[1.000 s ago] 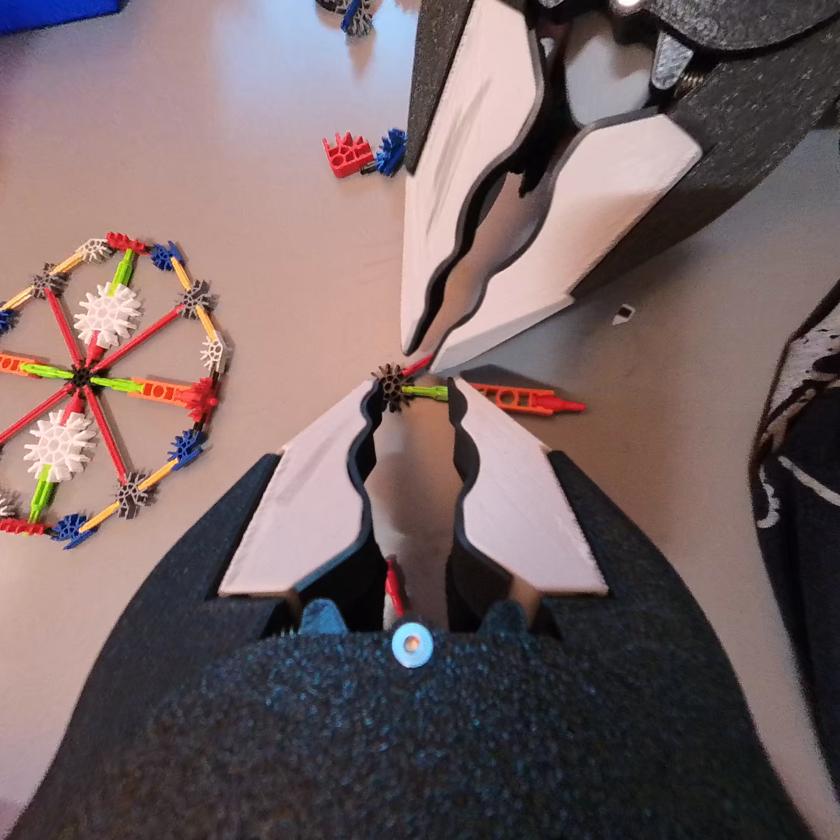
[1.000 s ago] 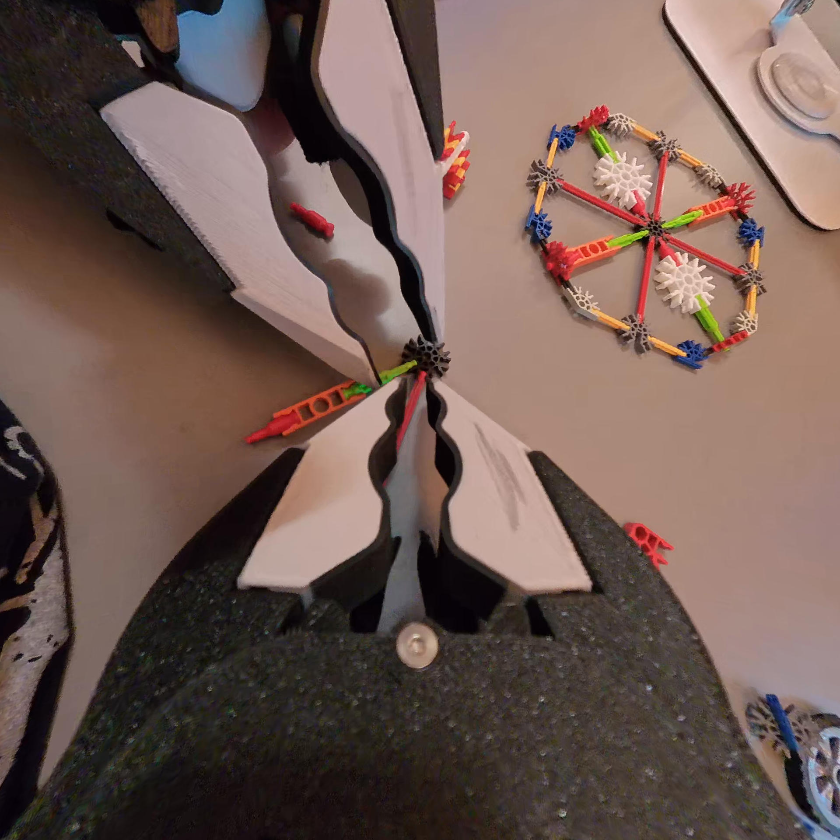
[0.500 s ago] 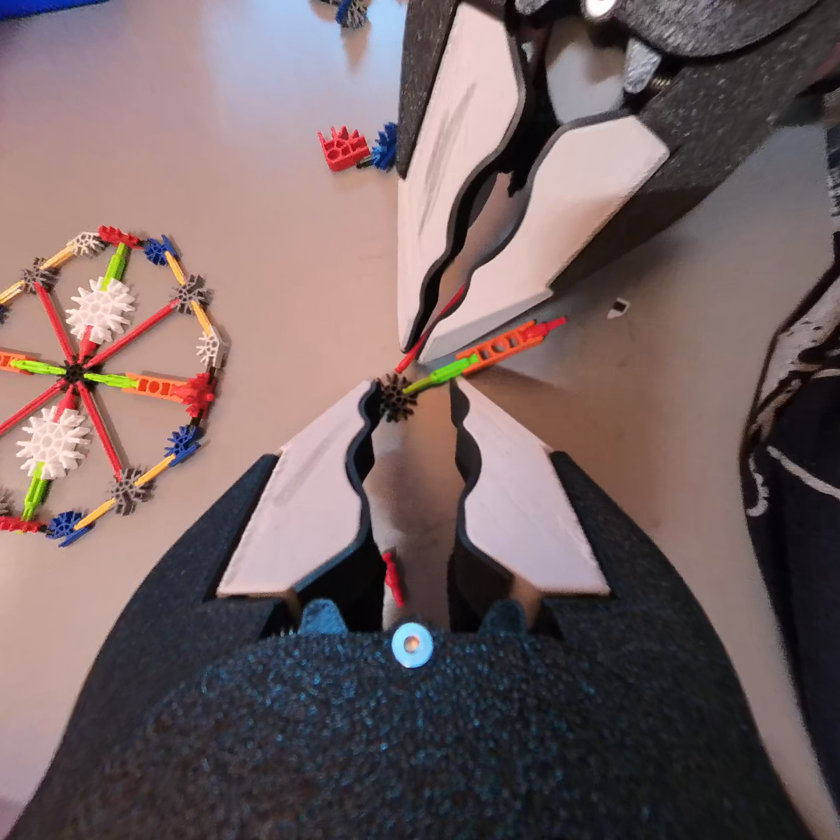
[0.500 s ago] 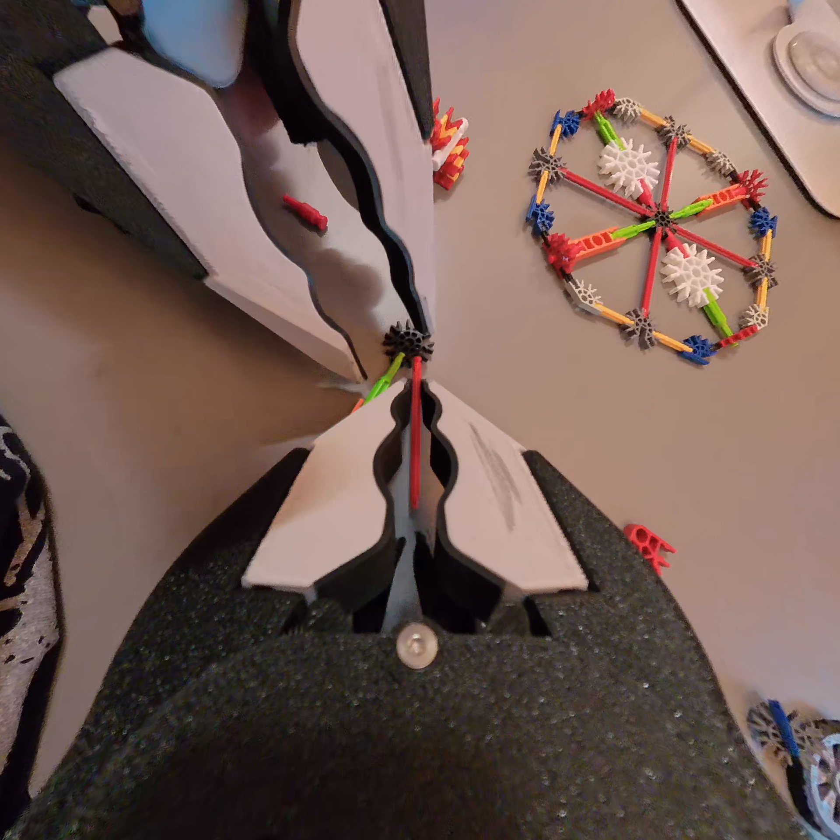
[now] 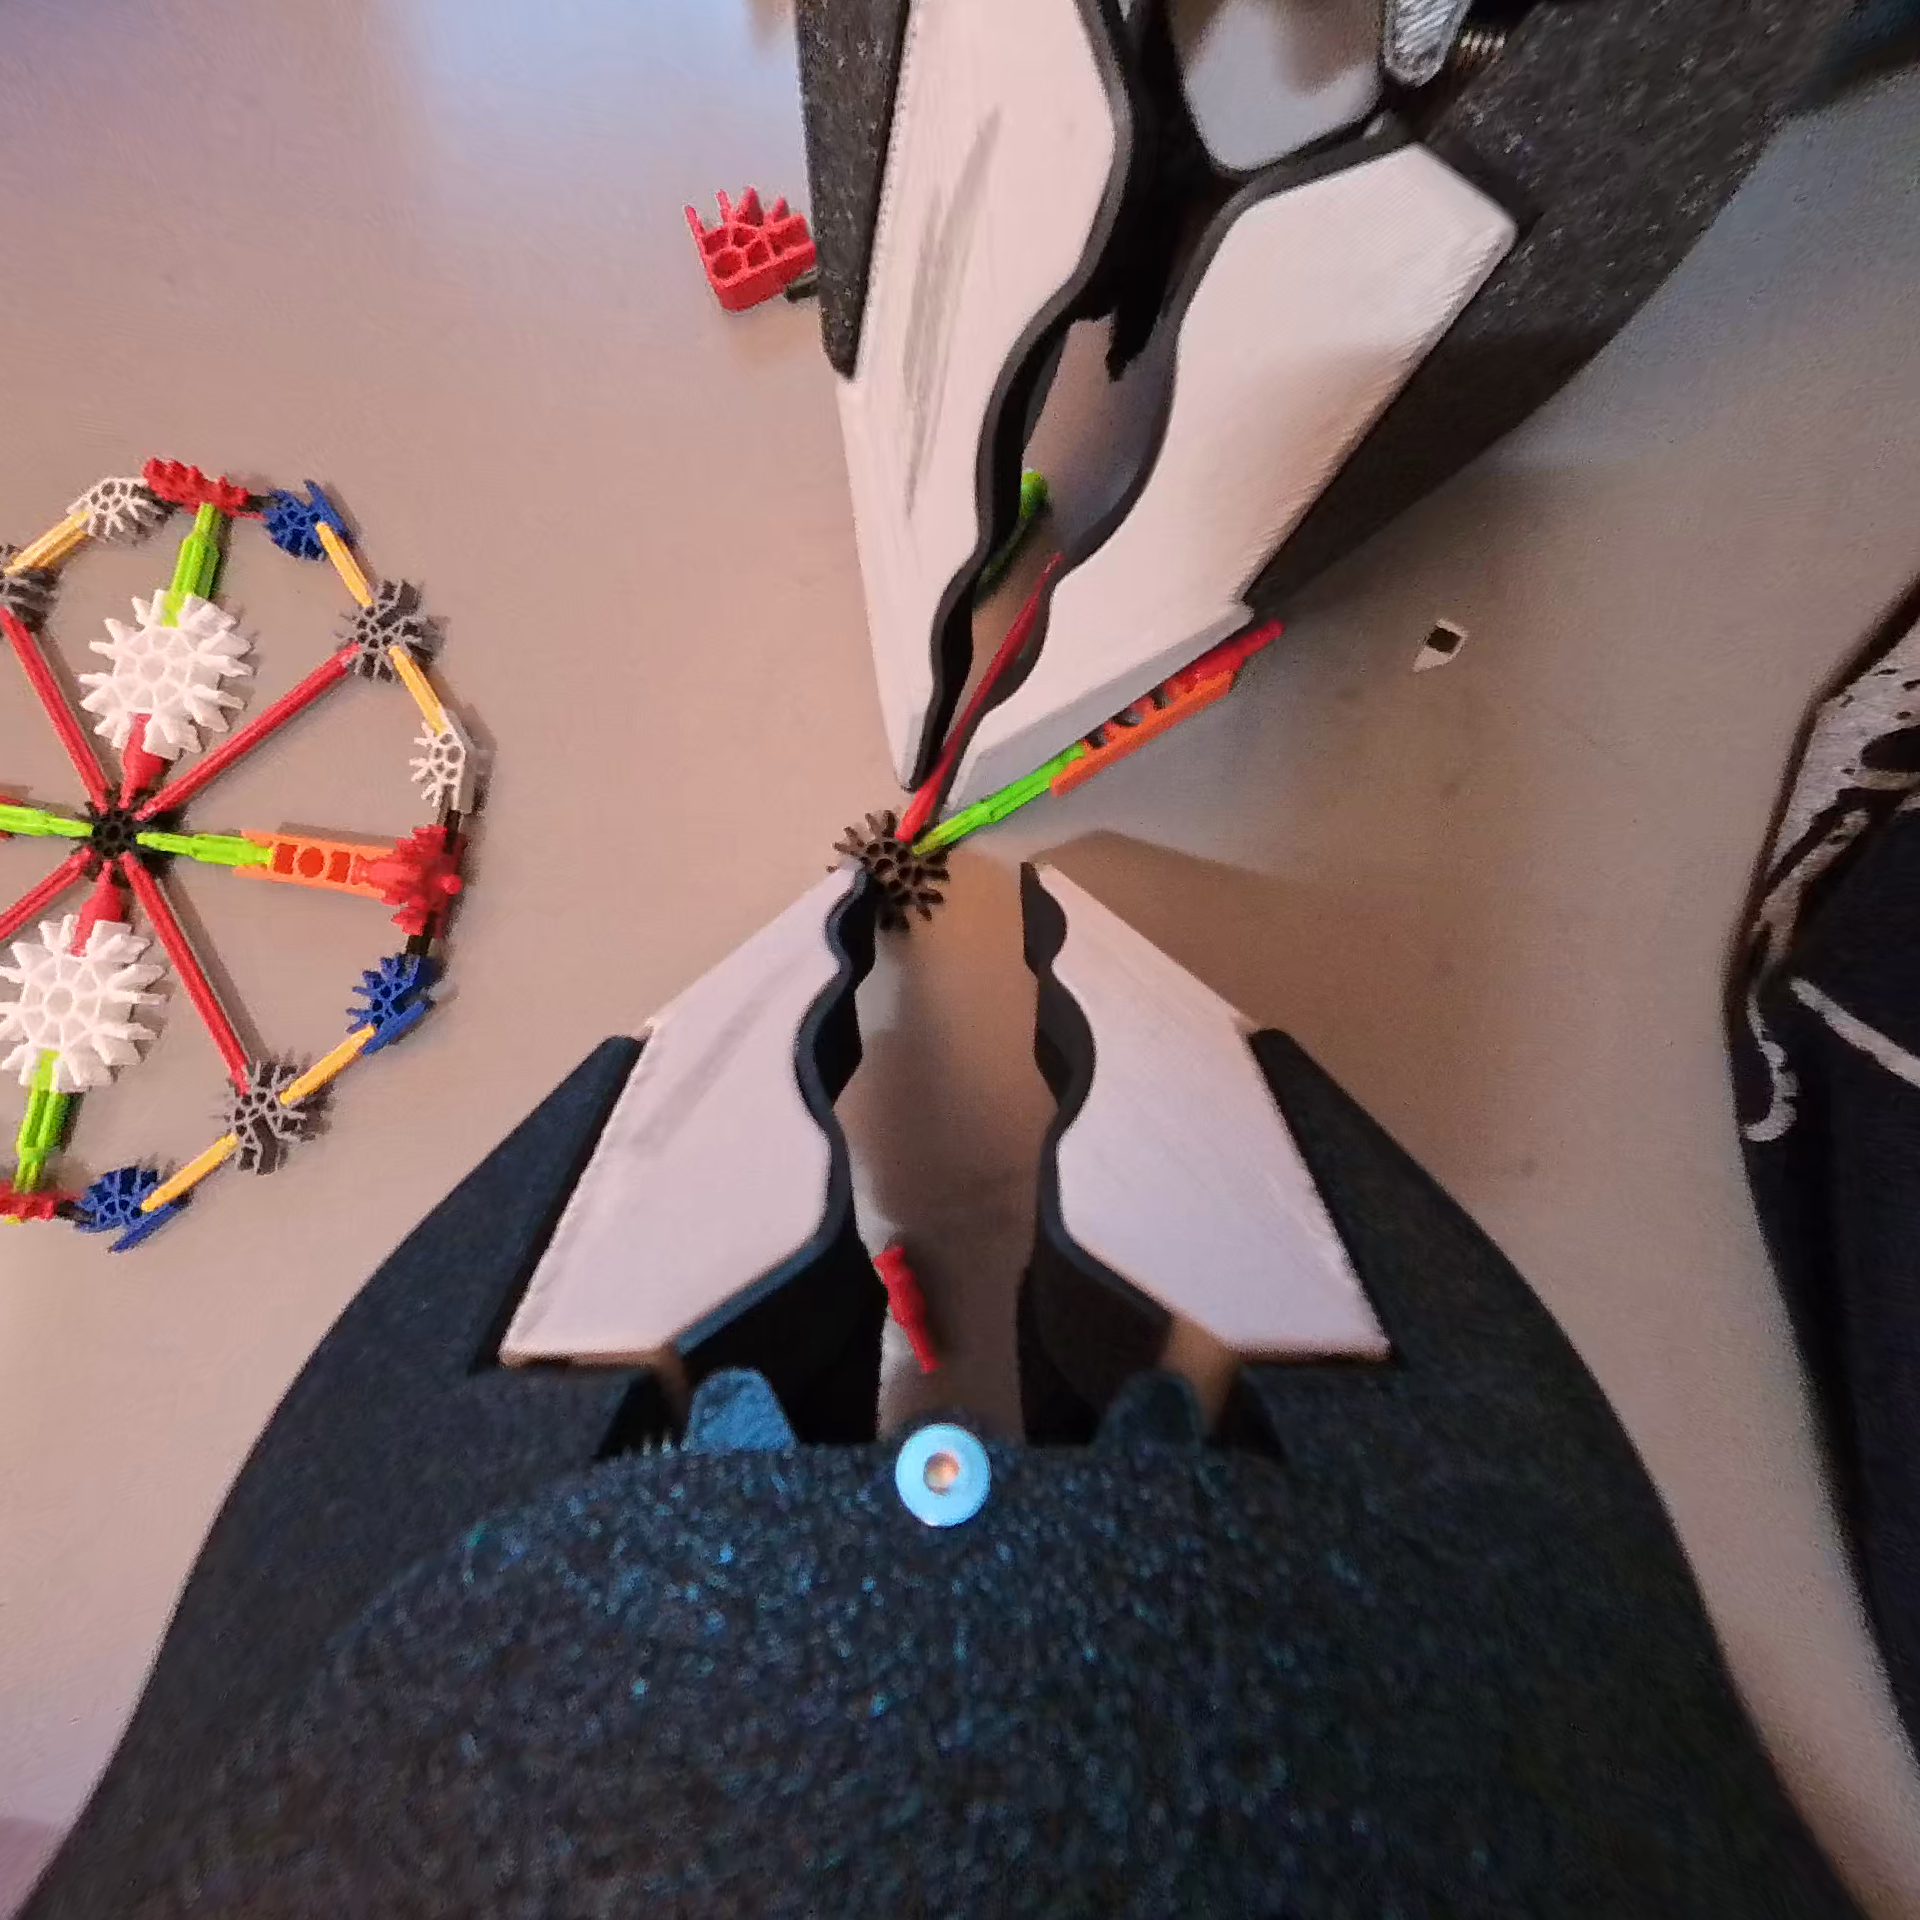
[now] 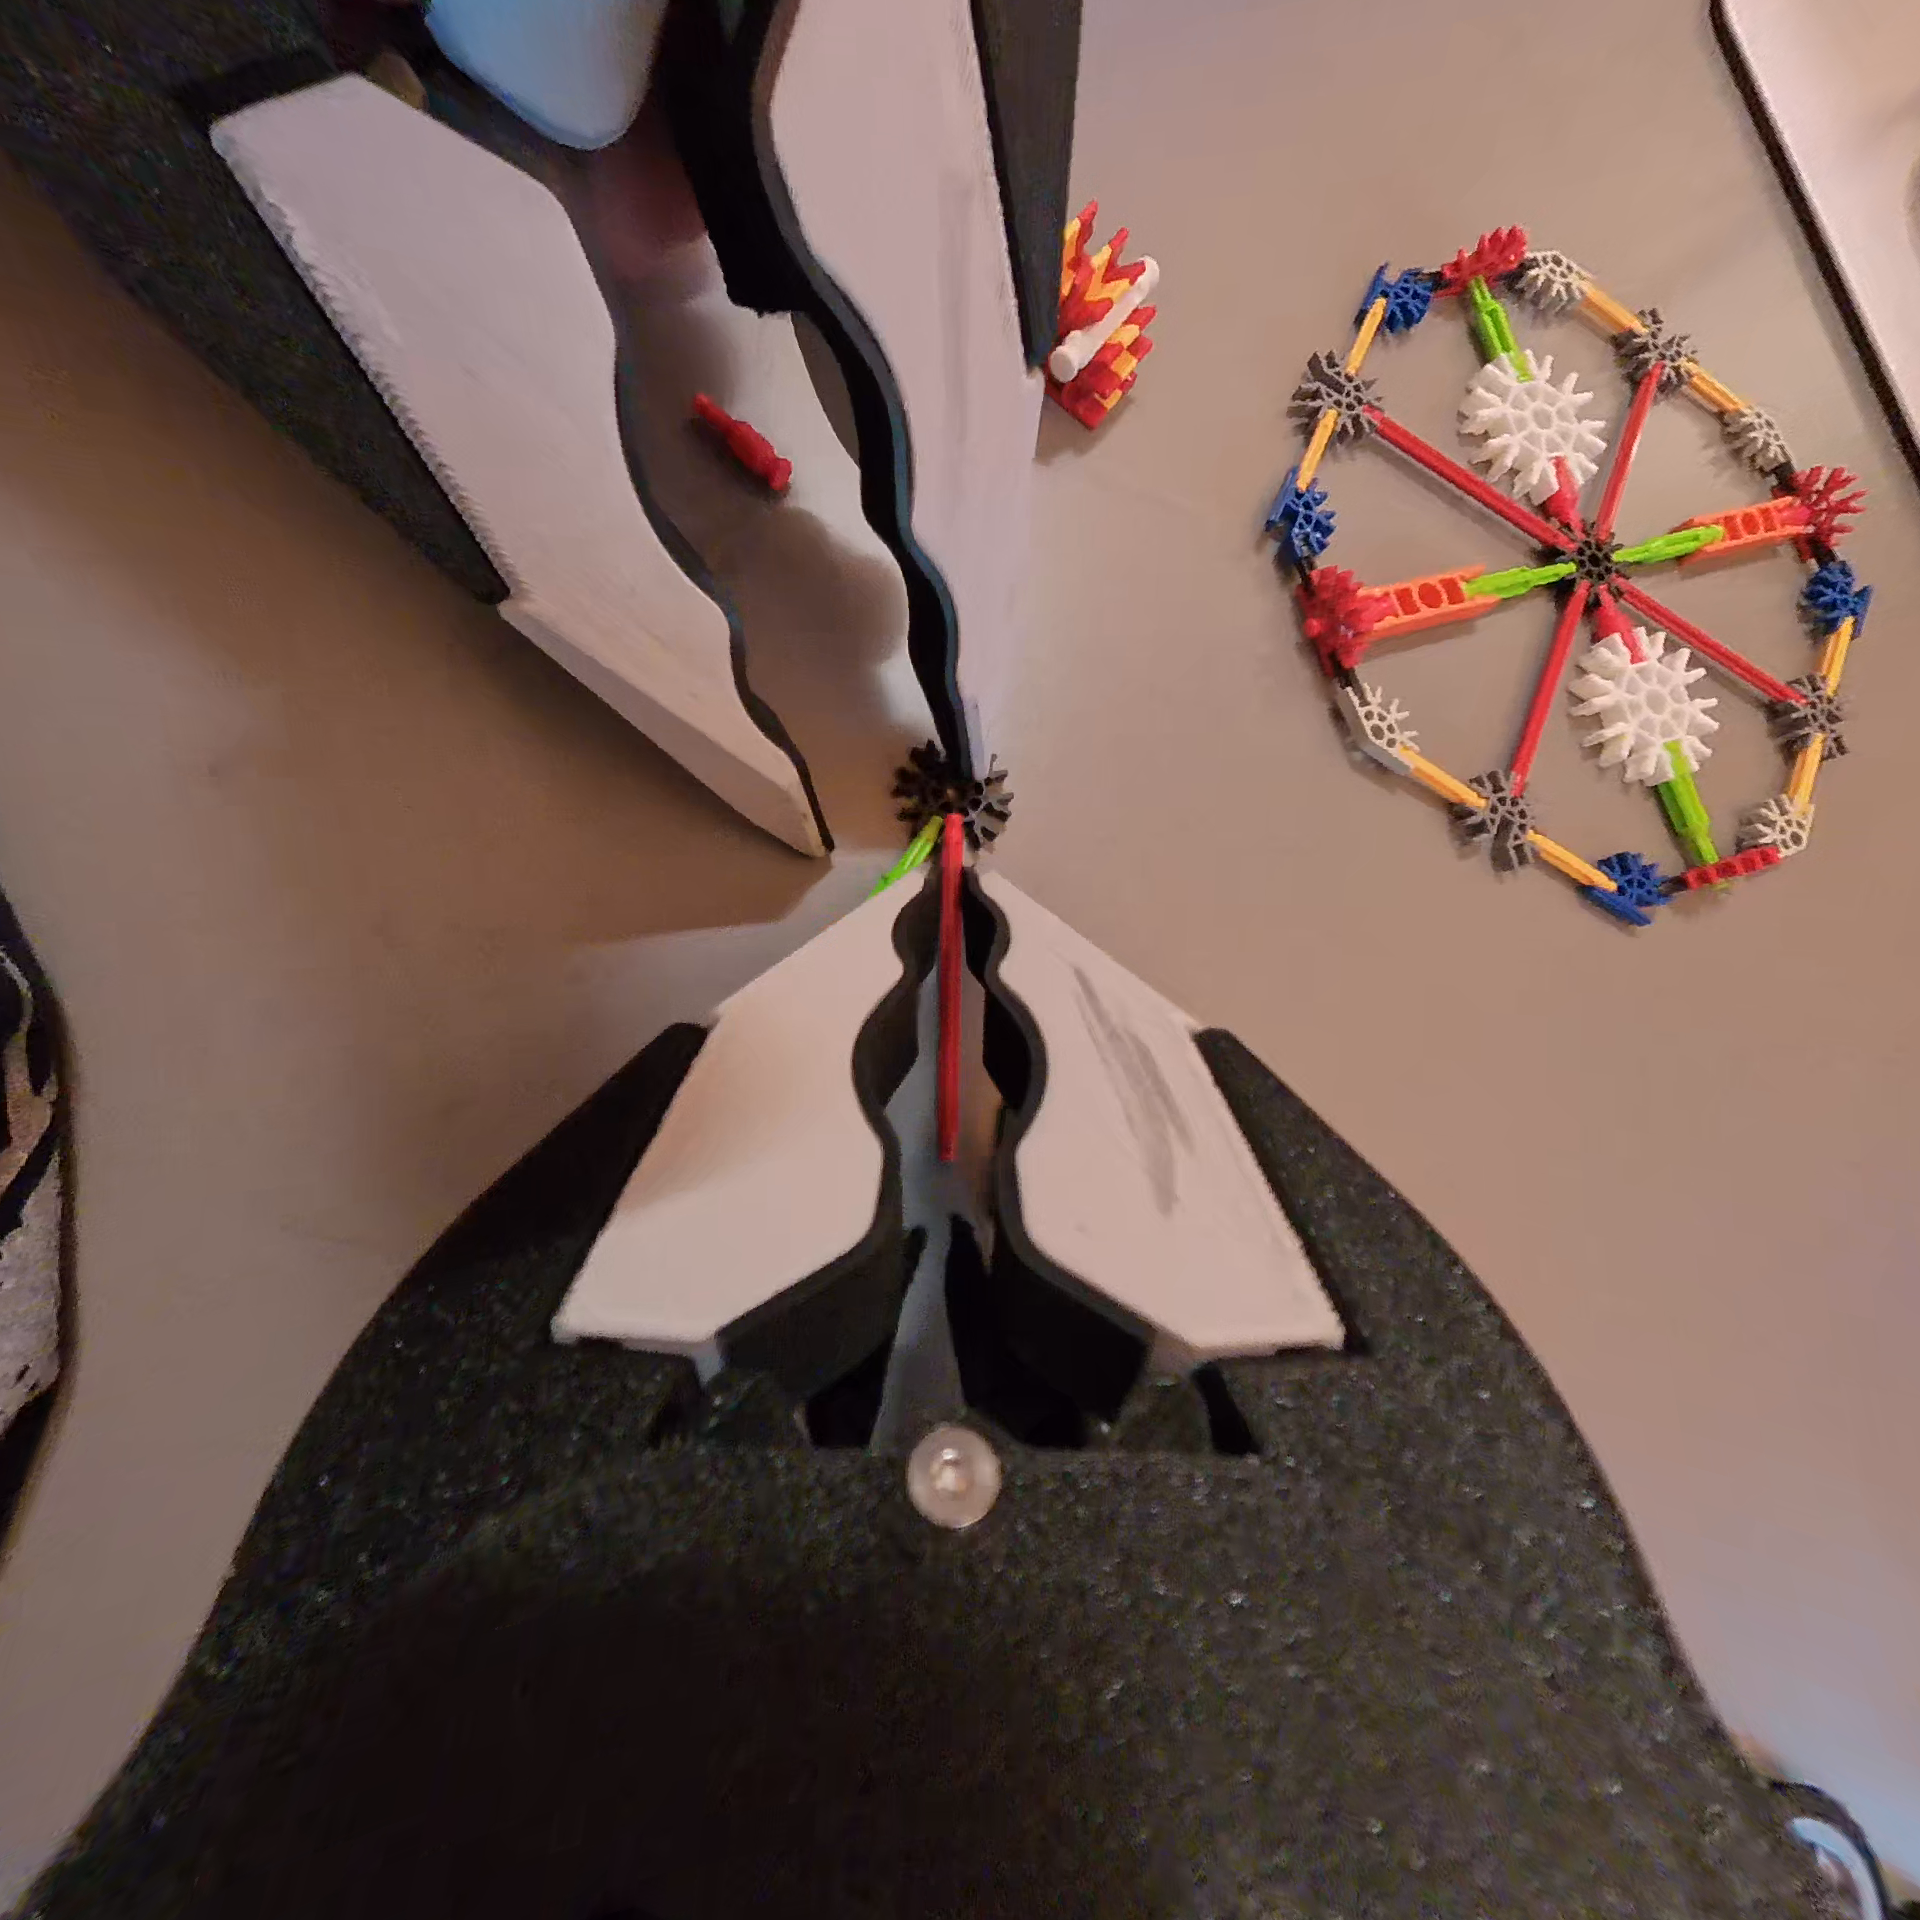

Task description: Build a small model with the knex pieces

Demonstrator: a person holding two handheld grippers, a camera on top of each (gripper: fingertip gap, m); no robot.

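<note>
R gripper (image 6: 951, 883): clenched on red rod (image 6: 949, 997), now straight along its jaws, tip in black hub (image 6: 951, 795).
L gripper (image 5: 940, 883): released, one finger touching hub.
Orange/green rod (image 5: 1049, 774): swung up off table w/ hub.

Left claw (image 5: 940, 883) stands parted, one fingertip touching black connector (image 5: 890, 858); right claw (image 5: 940, 764) opposite grips red rod (image 5: 982, 696) plugged into that connector.

The two tools meet tip to tip over the desk (image 5: 582, 343). A small hub (image 5: 891, 858) sits just ahead of the left tool (image 5: 940, 883), and a rod (image 6: 948, 997) plugged into it runs back between the right tool (image 6: 948, 883) fingers. The wheel (image 5: 197, 831) lies well left of the left tool.
</note>
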